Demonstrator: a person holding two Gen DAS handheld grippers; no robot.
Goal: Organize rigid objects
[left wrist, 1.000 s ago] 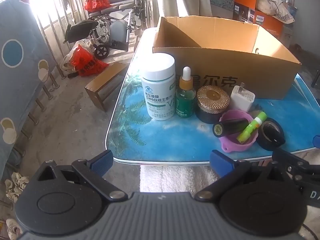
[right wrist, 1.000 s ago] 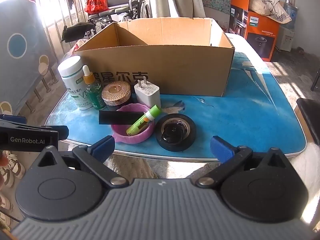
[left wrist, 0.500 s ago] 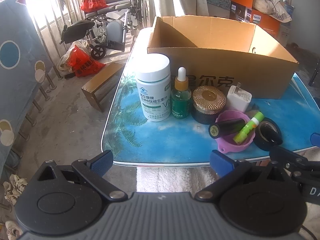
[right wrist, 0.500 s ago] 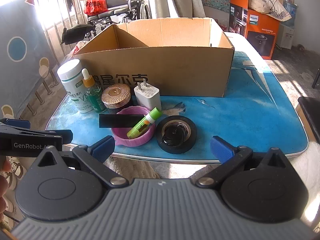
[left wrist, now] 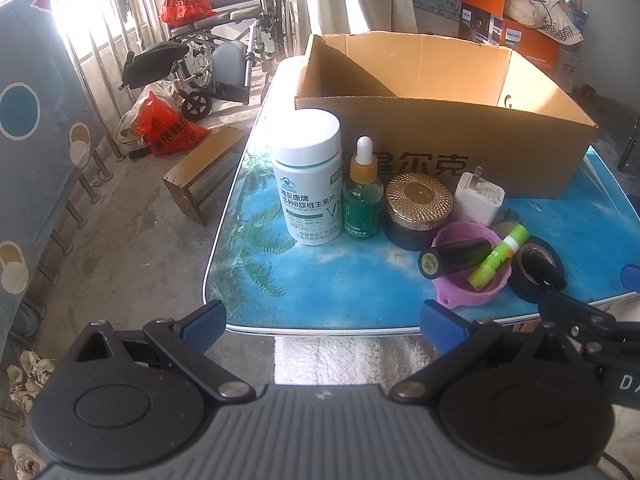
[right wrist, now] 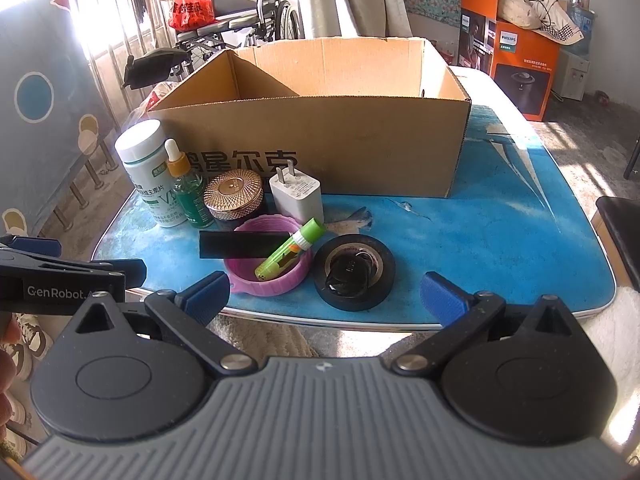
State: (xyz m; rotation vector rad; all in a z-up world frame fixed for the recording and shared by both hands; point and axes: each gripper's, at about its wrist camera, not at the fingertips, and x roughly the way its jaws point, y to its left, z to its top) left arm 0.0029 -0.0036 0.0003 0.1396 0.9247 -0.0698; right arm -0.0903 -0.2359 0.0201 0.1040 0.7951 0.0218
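Both tools have eased in toward the tabletop (right wrist: 500, 240) over the last second, so the row of items sits a touch larger and lower in each view, which reads as an approach with nothing picked yet. The left gripper (left wrist: 322, 322) hangs at the lower centre of its frame, fingers spread wide and empty, short of the table edge. The right gripper (right wrist: 324, 294) does the same, fingers apart with nothing between them, aimed at the black tape roll (right wrist: 354, 272). Every item is untouched in front of the cardboard box (right wrist: 360, 140), which fills the upper middle of both views and looks empty as far as its inside shows. Left to right: a white pill bottle (left wrist: 310, 184), a green dropper bottle (left wrist: 362, 204), a gold-lidded jar (left wrist: 418, 210), a white charger plug (left wrist: 478, 200), all upright and close together. In front, a purple bowl (right wrist: 268, 280) carries a black tube (right wrist: 240, 245) and a green stick (right wrist: 290, 250) lying across it, the tape roll just beside it.
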